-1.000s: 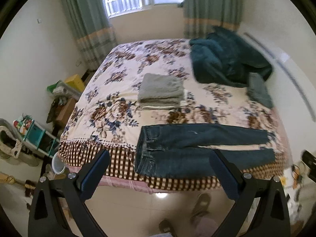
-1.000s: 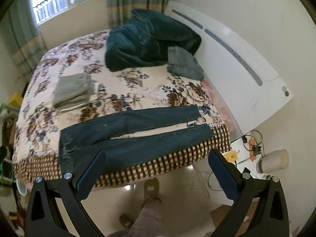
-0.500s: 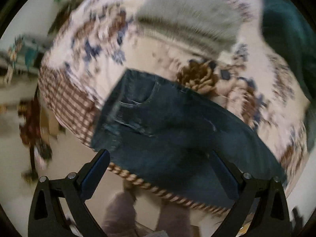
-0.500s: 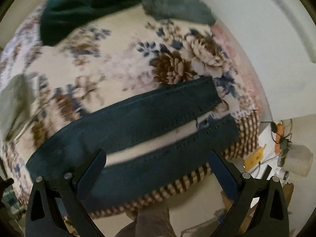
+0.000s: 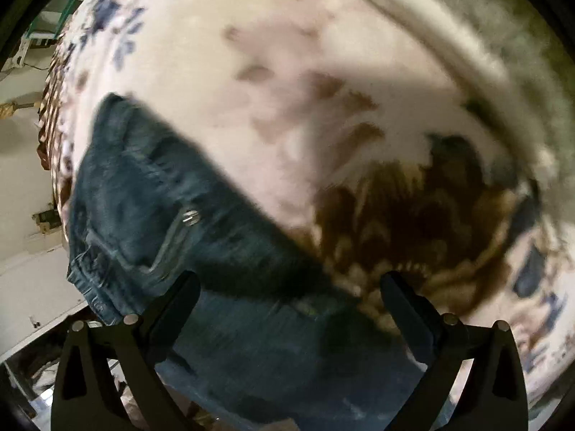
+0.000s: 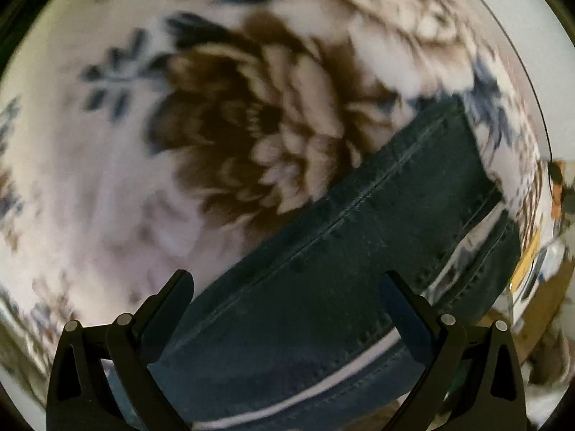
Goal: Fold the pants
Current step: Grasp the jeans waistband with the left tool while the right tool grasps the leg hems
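Dark blue jeans lie flat on a floral bedspread. The left wrist view shows their waist end (image 5: 151, 215) with a pocket and rivet, close below the camera. My left gripper (image 5: 287, 287) is open, its fingers astride the upper edge of the jeans near the waist. The right wrist view shows the two legs (image 6: 359, 251) side by side, with the hems at the right. My right gripper (image 6: 287, 287) is open, low over the far leg. Both views are blurred by motion.
The floral bedspread (image 5: 287, 89) (image 6: 179, 143) fills most of both views. A folded grey garment (image 5: 521, 36) lies beyond the jeans in the left wrist view. The bed's edge and floor clutter (image 6: 539, 251) show at the right in the right wrist view.
Both grippers have come down from well above the bed to close over the jeans, the left at the waist, the right at the legs. Both stay open.
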Motion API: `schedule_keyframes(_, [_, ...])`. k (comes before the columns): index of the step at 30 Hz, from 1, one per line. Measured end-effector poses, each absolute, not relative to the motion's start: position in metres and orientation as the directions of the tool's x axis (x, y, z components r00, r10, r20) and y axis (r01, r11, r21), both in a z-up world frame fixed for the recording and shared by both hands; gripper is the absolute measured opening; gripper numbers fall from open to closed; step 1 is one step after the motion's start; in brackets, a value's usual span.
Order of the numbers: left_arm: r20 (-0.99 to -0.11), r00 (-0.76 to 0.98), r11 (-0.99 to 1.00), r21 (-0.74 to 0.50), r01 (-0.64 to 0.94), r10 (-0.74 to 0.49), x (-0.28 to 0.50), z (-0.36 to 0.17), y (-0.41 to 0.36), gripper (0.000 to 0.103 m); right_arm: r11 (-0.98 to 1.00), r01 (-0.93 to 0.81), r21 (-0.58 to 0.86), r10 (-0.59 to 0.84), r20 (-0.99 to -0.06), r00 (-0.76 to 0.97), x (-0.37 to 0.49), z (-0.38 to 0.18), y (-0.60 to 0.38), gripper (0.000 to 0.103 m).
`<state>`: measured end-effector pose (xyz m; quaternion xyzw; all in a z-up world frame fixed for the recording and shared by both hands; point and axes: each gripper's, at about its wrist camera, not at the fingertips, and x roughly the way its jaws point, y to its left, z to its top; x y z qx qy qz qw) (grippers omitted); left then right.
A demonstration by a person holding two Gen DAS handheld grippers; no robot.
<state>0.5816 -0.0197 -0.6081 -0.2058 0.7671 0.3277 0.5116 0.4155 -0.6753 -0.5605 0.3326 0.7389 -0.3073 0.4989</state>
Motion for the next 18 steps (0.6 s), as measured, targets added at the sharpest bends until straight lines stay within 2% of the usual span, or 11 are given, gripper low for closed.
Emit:
schedule_keyframes(3, [-0.914,-0.404,0.699,0.307,-0.646,0.028,0.587,-0.614,-0.022,0.103,0.531,0.841,-0.105,0.239,-0.933,-0.268,0.413,-0.586,-0.681,0.102])
schedule_keyframes(6, [-0.918,-0.396,0.698,0.295,-0.652,0.018,0.592,-0.608,-0.02,0.102,0.518,0.848,-0.111,0.247,-0.93,-0.273,0.414,-0.605,-0.682,0.097])
schedule_keyframes(8, [-0.932,-0.362,0.713,0.259,-0.652,0.007,0.595,-0.601,-0.019,0.097,0.513,0.85,-0.118,0.243,-0.93,-0.276,0.413,-0.612,-0.684,0.087])
schedule_keyframes(9, [-0.94,-0.34,0.718,0.241,-0.653,0.005,0.595,-0.598,-0.018,0.088,0.512,0.85,-0.121,0.24,-0.93,-0.277,0.411,-0.613,-0.685,0.085])
schedule_keyframes(11, [-0.951,-0.308,0.732,0.223,-0.644,0.018,0.587,-0.577,-0.017,0.068,0.506,0.854,-0.118,0.242,-0.931,-0.272,0.409,-0.616,-0.687,0.072])
schedule_keyframes(12, [-0.956,-0.293,0.739,0.208,-0.641,0.015,0.585,-0.57,-0.016,0.048,0.503,0.856,-0.117,0.245,-0.931,-0.272,0.407,-0.617,-0.687,0.068])
schedule_keyframes(13, [-0.963,-0.27,0.743,0.178,-0.645,-0.003,0.582,-0.563,-0.015,0.034,0.499,0.859,-0.114,0.248,-0.931,-0.267,0.405,-0.618,-0.687,0.055])
schedule_keyframes(14, [-0.971,-0.239,0.746,0.143,-0.65,-0.022,0.58,-0.554,-0.013,0.028,0.494,0.863,-0.105,0.253,-0.932,-0.258,0.404,-0.619,-0.688,0.04])
schedule_keyframes(15, [-0.976,-0.212,0.745,0.109,-0.659,-0.045,0.578,-0.546,-0.011,0.02,0.49,0.867,-0.086,0.265,-0.933,-0.243,0.403,-0.614,-0.684,0.03])
schedule_keyframes(16, [-0.98,-0.189,0.74,0.082,-0.667,-0.063,0.576,-0.538,-0.01,0.017,0.491,0.868,-0.069,0.277,-0.933,-0.231,0.403,-0.61,-0.679,0.016])
schedule_keyframes(18, [-0.988,-0.118,0.728,0.008,-0.685,-0.1,0.567,-0.511,-0.006,0.014,0.508,0.86,-0.052,0.267,-0.94,-0.214,0.405,-0.601,-0.673,0.014])
